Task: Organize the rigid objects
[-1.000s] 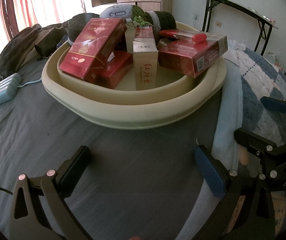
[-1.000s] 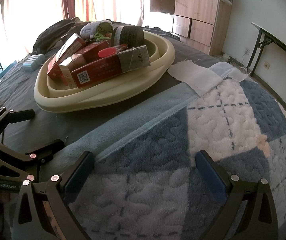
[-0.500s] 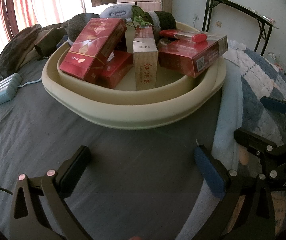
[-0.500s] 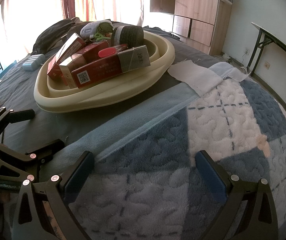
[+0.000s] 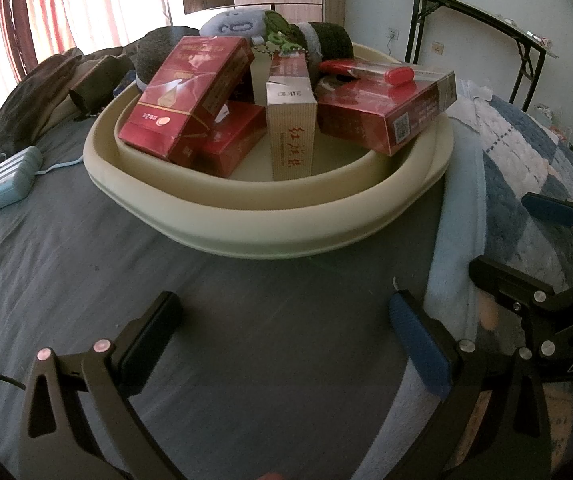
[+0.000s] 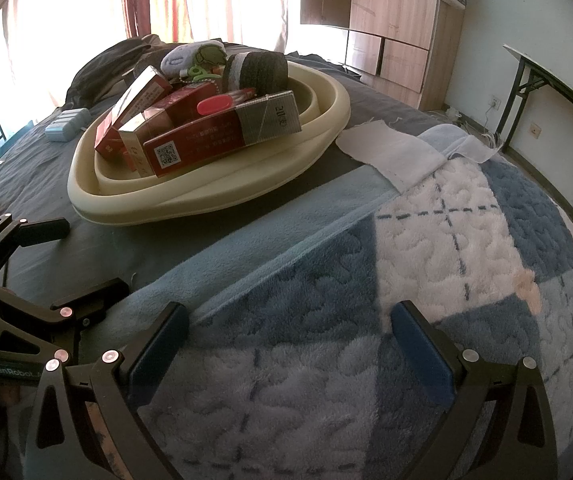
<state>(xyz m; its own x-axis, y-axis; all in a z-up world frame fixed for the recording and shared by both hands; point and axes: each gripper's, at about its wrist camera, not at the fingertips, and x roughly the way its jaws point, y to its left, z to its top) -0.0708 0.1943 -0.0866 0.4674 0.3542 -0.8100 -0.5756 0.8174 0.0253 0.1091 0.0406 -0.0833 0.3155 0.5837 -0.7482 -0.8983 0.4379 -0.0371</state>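
Note:
A cream oval basin (image 5: 270,232) (image 6: 214,196) rests on the bed. Inside it lie several red cigarette boxes, among them a tilted one (image 5: 186,96) and a long carton (image 5: 386,112) (image 6: 222,136), plus an upright beige pack (image 5: 291,132). A red lighter (image 5: 366,70) (image 6: 222,102) lies on the carton. A grey plush toy (image 5: 234,26), a green keychain (image 6: 198,74) and a dark sock roll (image 6: 256,70) sit at the back. My left gripper (image 5: 282,332) hovers open over the grey sheet before the basin. My right gripper (image 6: 286,340) stands open above the blanket, holding nothing.
A light blue power strip (image 5: 12,178) (image 6: 66,130) lies left of the basin on the grey sheet (image 5: 86,280). Dark clothing (image 5: 46,100) is heaped behind. A blue and white checked blanket (image 6: 426,280) covers the right side. A folding table (image 5: 478,24) and a wooden wardrobe (image 6: 390,20) stand beyond.

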